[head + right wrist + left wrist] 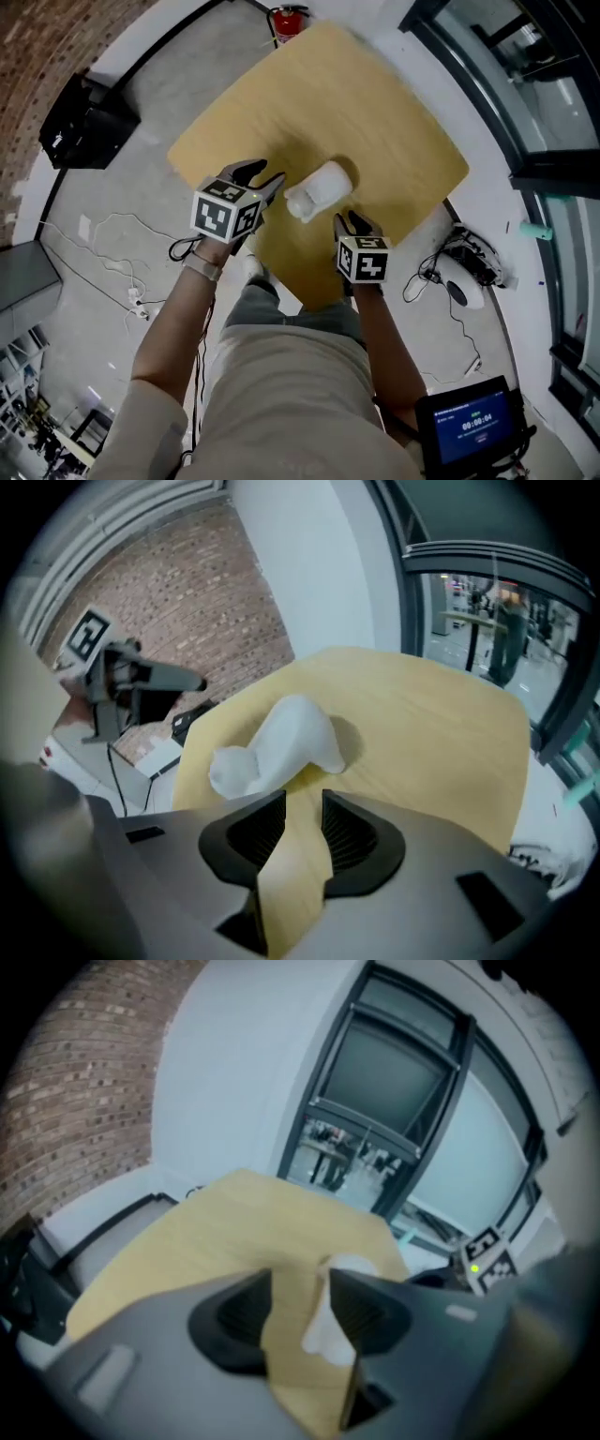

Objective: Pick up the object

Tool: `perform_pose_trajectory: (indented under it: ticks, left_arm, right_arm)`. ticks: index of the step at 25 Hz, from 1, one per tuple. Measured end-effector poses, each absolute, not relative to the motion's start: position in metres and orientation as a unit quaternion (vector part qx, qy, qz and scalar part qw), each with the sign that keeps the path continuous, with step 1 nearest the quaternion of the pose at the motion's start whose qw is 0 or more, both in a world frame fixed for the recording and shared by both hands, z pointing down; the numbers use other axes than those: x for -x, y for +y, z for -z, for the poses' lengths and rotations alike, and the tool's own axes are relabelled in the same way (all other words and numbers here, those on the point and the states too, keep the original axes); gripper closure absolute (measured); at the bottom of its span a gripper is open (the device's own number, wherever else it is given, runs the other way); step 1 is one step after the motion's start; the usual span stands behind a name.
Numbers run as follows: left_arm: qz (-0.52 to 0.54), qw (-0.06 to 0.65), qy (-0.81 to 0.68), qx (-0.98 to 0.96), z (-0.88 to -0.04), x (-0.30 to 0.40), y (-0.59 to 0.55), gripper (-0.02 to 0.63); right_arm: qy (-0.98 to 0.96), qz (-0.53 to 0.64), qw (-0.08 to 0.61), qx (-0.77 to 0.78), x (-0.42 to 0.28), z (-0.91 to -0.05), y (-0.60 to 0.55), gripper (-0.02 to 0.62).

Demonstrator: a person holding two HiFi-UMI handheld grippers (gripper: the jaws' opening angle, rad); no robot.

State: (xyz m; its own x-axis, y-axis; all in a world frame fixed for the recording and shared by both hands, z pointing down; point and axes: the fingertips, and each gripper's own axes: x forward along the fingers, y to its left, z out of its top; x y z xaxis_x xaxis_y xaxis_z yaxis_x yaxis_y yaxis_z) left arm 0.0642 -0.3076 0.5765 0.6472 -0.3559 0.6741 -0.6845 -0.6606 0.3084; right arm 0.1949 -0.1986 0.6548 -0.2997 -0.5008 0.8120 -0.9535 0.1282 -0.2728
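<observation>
The white object (319, 189) lay in the middle of the counter (375, 103). You held the left hand-held gripper (261, 180) beside it with its jaws apart, ready to grab. The object's end may have sat just inside them. Your right hand-held gripper (354, 223) waited near, open only a little and empty.

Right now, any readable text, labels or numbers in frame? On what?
Nothing legible.
Text and digits on the blue screen: too small to read.
Cubes on left tongs and right tongs: square marker patterns, no words.
No print visible on the white object.
</observation>
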Motion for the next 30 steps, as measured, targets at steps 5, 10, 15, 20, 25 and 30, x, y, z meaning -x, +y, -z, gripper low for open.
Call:
perform_pose_trajectory:
  ticks: [5,10,15,20,25,30]
  left_arm:
    - [-0.41,0.273,-0.187,-0.85,-0.67,-0.139,-0.366,0.457]
    - [-0.468,0.223,-0.147,-0.843,-0.687,-0.131,-0.366,0.598]
    - [-0.444,0.245,-0.112,-0.854,-0.675,-0.144,-0.332,0.583]
    - [-0.389,0.299,-0.101,-0.865,-0.664,-0.157,-0.323,0.624]
    - [-0.411,0.273,-0.03,-0.869,-0.652,-0.178,-0.302,0.618]
    - [-0.451,0.225,-0.102,-0.858,-0.665,-0.18,-0.305,0.62]
  right_arm:
    - [-0.737,-0.405,0.337,-0.424,-0.186,-0.696,-0.236,0.495]
    - [-0.754,-0.388,0.352,-0.396,-0.172,-0.686,-0.228,0.514]
    - [-0.763,-0.349,0.383,-0.386,-0.158,-0.675,-0.227,0.514]
    - [-0.747,-0.318,0.438,-0.386,-0.159,-0.687,-0.226,0.535]
    - [-0.761,-0.308,0.396,-0.413,-0.161,-0.675,-0.247,0.544]
    - [-0.767,-0.297,0.388,-0.417,-0.166,-0.668,-0.264,0.558]
